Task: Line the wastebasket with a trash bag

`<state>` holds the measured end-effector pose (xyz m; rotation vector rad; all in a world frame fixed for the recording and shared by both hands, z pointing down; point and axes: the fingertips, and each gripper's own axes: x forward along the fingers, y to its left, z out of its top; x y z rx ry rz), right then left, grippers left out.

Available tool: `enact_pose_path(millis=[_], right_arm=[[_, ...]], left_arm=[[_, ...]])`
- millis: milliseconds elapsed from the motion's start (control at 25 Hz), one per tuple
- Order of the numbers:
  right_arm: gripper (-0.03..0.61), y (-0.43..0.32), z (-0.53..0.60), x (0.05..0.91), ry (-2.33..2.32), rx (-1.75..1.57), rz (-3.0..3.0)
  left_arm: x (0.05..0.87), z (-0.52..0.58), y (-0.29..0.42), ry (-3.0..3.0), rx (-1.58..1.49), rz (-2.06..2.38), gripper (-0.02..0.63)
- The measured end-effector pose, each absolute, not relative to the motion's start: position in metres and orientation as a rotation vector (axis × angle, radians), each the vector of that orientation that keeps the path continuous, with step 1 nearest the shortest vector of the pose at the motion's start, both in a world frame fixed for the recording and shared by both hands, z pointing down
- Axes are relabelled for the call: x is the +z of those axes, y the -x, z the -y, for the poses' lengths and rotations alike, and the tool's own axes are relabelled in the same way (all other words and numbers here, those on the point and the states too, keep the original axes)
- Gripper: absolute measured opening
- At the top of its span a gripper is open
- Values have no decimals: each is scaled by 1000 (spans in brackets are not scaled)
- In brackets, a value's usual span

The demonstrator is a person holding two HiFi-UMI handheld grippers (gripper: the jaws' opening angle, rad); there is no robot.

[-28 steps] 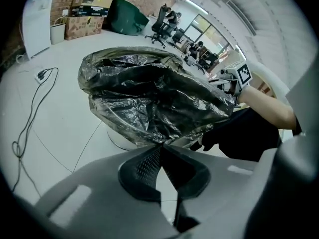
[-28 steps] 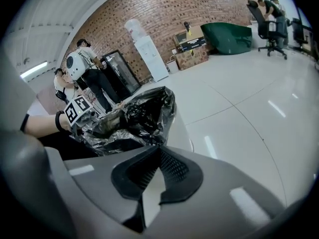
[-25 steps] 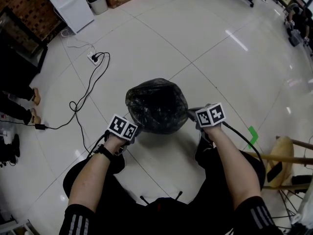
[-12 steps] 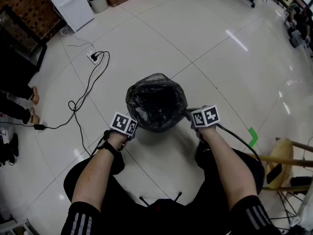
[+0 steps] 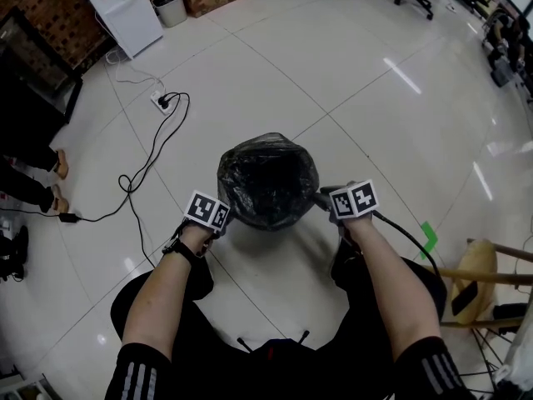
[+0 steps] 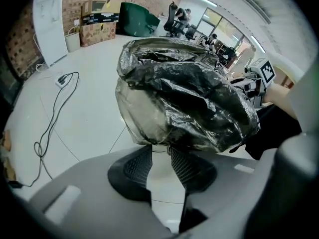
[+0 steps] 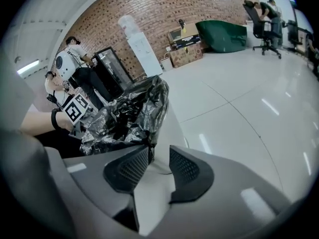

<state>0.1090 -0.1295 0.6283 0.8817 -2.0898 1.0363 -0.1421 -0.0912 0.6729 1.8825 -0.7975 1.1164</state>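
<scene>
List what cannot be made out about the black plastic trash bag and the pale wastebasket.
Inside of the pale wastebasket: head view, the crinkled black plastic trash bag drapes over its mouth.
Bag's far hem: every view, behind the bag itself.
Tips of left tongs and right tongs: head view, under their marker cubes; their own views show jaws just opening, pressing nothing.

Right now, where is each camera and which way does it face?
Head view: on the person's head, steeply down at the trash bag; forearms, left gripper, right gripper show.
Left gripper view: rides it, facing the bag; jaws just opened, empty.
Right gripper view: rides it, facing the bag's opposite side; jaws just opened, empty.
Shared: the bag, each other's marker cube.
</scene>
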Motion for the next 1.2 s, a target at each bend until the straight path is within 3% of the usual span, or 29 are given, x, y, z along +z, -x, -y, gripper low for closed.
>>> enact_pose_path(millis=[200,440,1200], right_arm=[[164,-108,127,606,-805,1032,2055],[187,-119,114,600,-669,1006,1984],[250,-135,112,593,-407,968,1936]], left_arm=[[655,95,159,-1909,1185,787,123],[643,85,169,-1898,1230,665,182],[641,86,187,-1855,1347,470,190]])
